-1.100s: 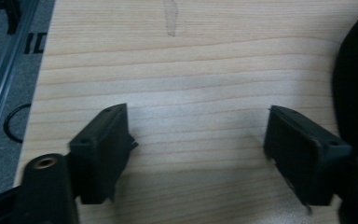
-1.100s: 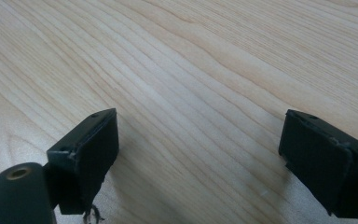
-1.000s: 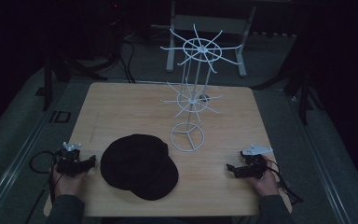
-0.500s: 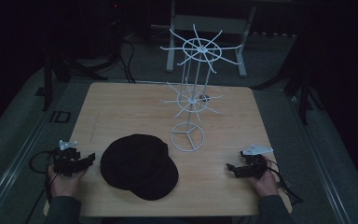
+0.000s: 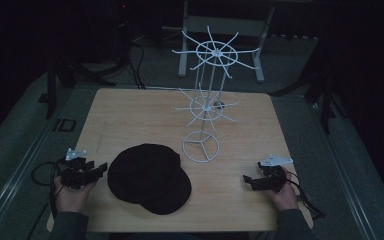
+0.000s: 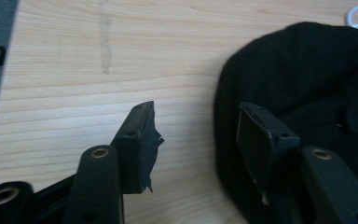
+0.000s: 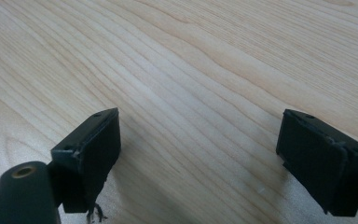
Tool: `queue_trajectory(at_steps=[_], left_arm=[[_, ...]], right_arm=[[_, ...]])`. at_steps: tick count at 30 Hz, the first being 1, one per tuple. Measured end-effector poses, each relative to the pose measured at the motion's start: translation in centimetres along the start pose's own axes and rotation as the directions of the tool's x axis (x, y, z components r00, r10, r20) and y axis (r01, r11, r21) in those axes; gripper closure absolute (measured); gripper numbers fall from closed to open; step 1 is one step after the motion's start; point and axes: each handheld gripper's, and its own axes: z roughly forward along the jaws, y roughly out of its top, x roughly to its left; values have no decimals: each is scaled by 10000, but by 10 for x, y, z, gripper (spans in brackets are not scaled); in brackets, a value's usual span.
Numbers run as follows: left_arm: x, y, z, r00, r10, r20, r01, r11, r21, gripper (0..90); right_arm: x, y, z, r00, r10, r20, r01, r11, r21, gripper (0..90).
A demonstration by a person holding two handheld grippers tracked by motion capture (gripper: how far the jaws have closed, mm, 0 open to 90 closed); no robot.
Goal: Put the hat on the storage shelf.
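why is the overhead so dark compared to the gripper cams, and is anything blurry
High view: dim and underexposed, the surroundings nearly black, the hat a detail-less dark mass, though the white rack stands out. Left gripper view: bright table, the grain sharp, the near jaws soft, the hat still featureless. Right gripper view: evenly lit wood, soft shadows under the jaws, near jaws slightly blurred.

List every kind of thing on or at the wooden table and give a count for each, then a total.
Black caps: 2, one overlapping the other
White wire rack: 1
Hand-held tongs: 2, left tongs and right tongs
Total: 5
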Motion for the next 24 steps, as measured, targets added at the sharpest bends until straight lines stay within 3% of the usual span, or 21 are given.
queue_trajectory(at_steps=[6,11,19,24], left_arm=[[-7,-1,-1,9998,36,208,-36,10000,19,501],[-11,-2,-2,9974,-63,713,64,10000,-14,502],[-26,-5,2,9975,235,666,-251,9994,242,412],[-33,-8,5,9956,353,863,-388,9985,388,361]], right_arm=[[0,0,0,10000,35,10,-35,10000,16,136],[0,0,0,10000,36,17,-36,10000,19,136],[0,0,0,10000,37,24,-37,10000,21,136],[0,0,0,10000,36,18,-36,10000,18,136]])
